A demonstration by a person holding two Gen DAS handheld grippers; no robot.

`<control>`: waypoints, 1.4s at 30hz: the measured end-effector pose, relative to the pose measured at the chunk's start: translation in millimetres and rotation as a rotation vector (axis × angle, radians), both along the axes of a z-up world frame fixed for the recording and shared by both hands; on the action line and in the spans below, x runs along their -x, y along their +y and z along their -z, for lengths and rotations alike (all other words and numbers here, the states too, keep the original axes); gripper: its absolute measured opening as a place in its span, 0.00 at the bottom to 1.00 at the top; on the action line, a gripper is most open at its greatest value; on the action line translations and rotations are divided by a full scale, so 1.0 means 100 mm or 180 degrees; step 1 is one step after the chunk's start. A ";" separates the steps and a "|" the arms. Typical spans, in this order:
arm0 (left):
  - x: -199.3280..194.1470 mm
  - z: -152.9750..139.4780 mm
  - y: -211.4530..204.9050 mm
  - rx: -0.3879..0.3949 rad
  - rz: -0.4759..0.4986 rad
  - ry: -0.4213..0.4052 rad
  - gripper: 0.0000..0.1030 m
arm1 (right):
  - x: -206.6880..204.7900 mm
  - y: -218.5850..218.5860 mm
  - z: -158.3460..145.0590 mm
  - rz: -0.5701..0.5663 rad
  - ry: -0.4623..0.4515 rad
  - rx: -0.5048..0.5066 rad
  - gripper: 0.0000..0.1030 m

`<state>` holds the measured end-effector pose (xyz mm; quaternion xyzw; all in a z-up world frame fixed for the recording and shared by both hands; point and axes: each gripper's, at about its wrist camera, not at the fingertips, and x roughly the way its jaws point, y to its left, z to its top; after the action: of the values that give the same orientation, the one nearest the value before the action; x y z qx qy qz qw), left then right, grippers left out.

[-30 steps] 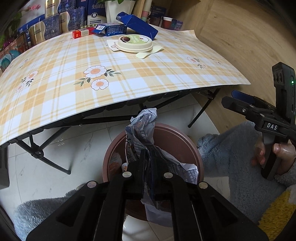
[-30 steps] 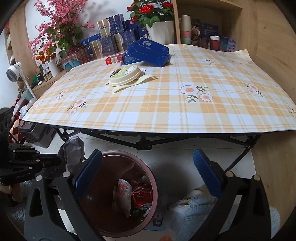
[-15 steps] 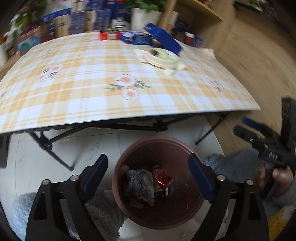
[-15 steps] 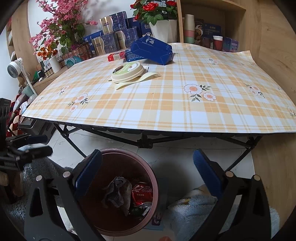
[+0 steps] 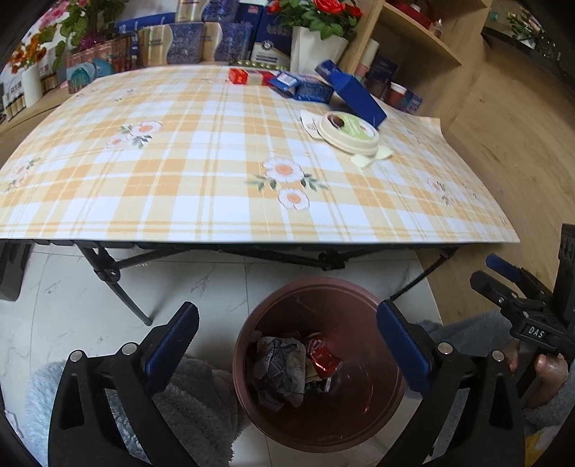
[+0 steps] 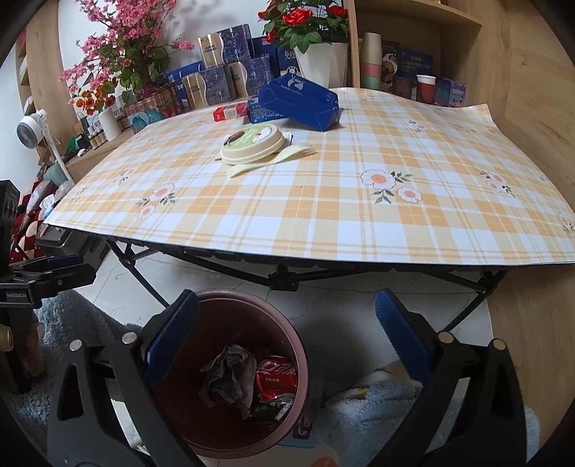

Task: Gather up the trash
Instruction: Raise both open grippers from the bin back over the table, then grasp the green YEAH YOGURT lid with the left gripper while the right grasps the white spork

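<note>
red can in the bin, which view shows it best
The right wrist view: the red can lies label-up in the bin, lettering visible. The left wrist view shows only a crumpled red patch beside the grey wrapper.

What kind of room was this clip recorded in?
Probably a lived-in home room: a folding table under a plaid floral cloth, a flower pot and boxed goods on wooden shelving, and a waste bin on the tiled floor.

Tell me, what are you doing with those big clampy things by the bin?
A person is clearing trash. The left gripper has just been opening, with nothing between its jaws now; a crumpled wrapper lies in the brown bin. The right gripper hangs open and empty. A round lidded tub and blue box remain on the table.
</note>
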<state>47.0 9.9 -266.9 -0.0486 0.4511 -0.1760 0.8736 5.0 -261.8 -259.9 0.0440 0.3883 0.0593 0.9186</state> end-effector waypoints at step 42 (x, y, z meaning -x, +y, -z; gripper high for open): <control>-2.00 -0.18 -1.36 -0.0268 0.0664 -0.0075 0.80 | -1.05 -0.77 -0.18 0.0326 0.0003 -0.0909 0.74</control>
<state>247.3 -126.1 -248.9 0.0374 0.4503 -0.2475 0.8571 109.5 -338.3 -241.8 0.1940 0.3736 0.0670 0.9046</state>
